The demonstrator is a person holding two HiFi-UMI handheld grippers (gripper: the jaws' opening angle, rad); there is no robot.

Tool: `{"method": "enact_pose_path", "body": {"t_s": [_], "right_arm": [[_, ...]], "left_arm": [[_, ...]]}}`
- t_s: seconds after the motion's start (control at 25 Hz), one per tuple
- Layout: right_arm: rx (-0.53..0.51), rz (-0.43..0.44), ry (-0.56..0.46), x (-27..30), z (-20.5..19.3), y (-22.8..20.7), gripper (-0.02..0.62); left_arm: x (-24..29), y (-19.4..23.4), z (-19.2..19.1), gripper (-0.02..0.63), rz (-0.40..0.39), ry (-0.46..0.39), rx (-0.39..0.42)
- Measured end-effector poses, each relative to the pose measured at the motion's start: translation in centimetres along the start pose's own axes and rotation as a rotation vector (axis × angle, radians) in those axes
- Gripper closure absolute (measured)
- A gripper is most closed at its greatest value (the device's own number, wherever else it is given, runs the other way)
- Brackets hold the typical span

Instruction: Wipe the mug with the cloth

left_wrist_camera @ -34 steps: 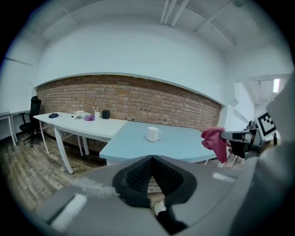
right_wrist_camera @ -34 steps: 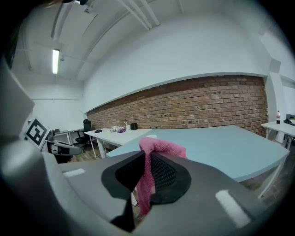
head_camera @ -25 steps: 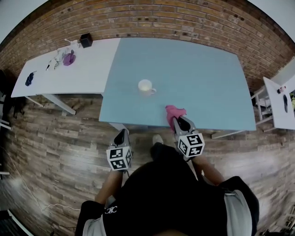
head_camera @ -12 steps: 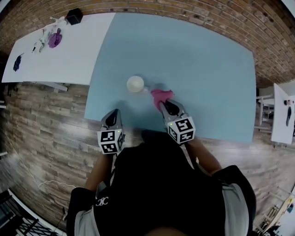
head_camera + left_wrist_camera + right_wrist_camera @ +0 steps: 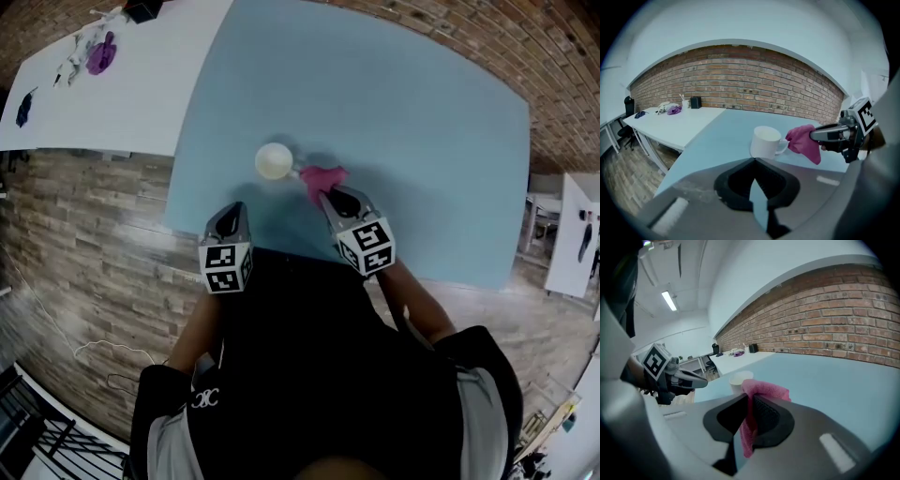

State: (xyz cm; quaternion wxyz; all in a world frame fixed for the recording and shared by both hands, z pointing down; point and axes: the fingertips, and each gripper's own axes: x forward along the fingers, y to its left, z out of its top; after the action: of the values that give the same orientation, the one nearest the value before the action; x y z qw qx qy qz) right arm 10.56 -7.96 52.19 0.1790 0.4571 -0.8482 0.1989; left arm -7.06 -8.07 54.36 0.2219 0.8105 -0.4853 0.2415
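Observation:
A white mug (image 5: 274, 160) stands upright on the blue table (image 5: 422, 122), near its front edge, with its handle turned right. My right gripper (image 5: 328, 196) is shut on a pink cloth (image 5: 322, 177), which hangs just right of the mug's handle. In the right gripper view the cloth (image 5: 762, 391) bunches out past the jaws, with the mug (image 5: 739, 379) just behind it. My left gripper (image 5: 229, 215) is shut and empty, over the table's front edge, below and left of the mug. The left gripper view shows the mug (image 5: 765, 142) ahead and the cloth (image 5: 804, 142) held at its handle.
A white table (image 5: 122, 103) adjoins the blue one on the left, with small items at its far end. A brick wall (image 5: 754, 89) runs behind both tables. Wooden floor (image 5: 84, 253) lies to the left. Another white table (image 5: 574, 244) stands far right.
Both grippers have moved forward from off the table's front edge to over it. The cloth in the right gripper has come up beside the mug's handle.

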Motion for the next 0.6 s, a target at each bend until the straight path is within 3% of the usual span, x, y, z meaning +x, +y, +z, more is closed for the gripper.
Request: {"method": "enact_pose_path", "body": {"t_s": [0.6], "right_arm": [[-0.083, 0.007, 0.101, 2.9, 0.0, 1.7, 0.552]], "left_arm": [[2.2, 0.1, -0.6, 0.6, -0.068, 0.028, -0.008]]}}
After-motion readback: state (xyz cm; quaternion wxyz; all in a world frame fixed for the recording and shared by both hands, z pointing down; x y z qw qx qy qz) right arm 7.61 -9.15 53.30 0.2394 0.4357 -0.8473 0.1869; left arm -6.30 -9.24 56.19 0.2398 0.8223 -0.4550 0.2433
